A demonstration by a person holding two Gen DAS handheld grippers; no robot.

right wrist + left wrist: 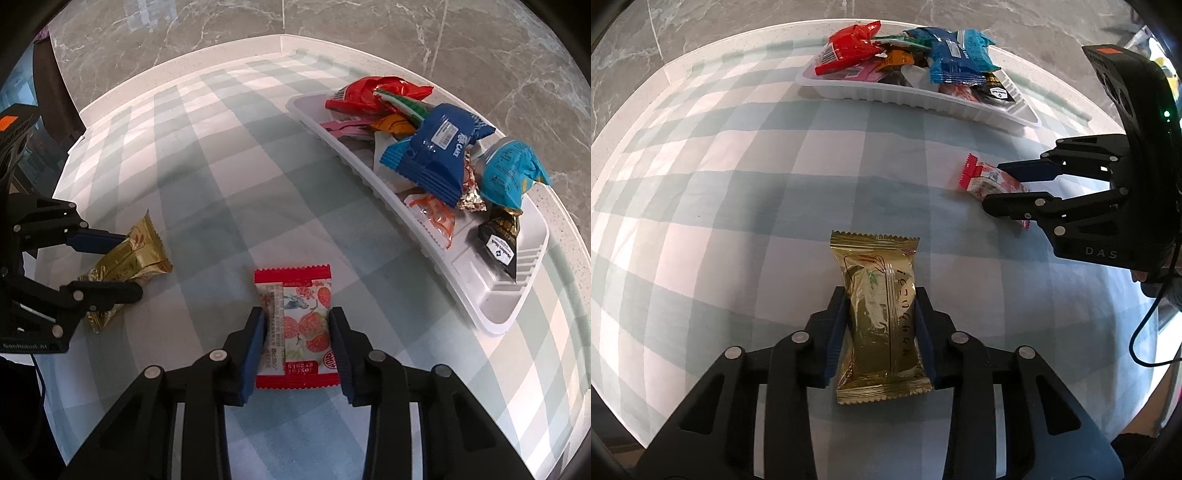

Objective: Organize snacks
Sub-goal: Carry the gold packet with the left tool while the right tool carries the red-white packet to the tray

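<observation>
Left wrist: gold packet (881,317), well short of the tray (916,96), is clamped by the left gripper (881,325); right wrist: strawberry packet (295,328) is pinched by the right gripper (297,347), so pickup is judged done, with lifting to the tray next.

Gold packet (879,317), red/white strawberry-print packet (295,328), white tray (495,317), pale green/white checked cloth (738,184).

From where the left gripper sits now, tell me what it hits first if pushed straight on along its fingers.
The left gripper already straddles the gold snack packet and points steeply down, so it would likely press into the checked tablecloth under that packet almost at once.
</observation>
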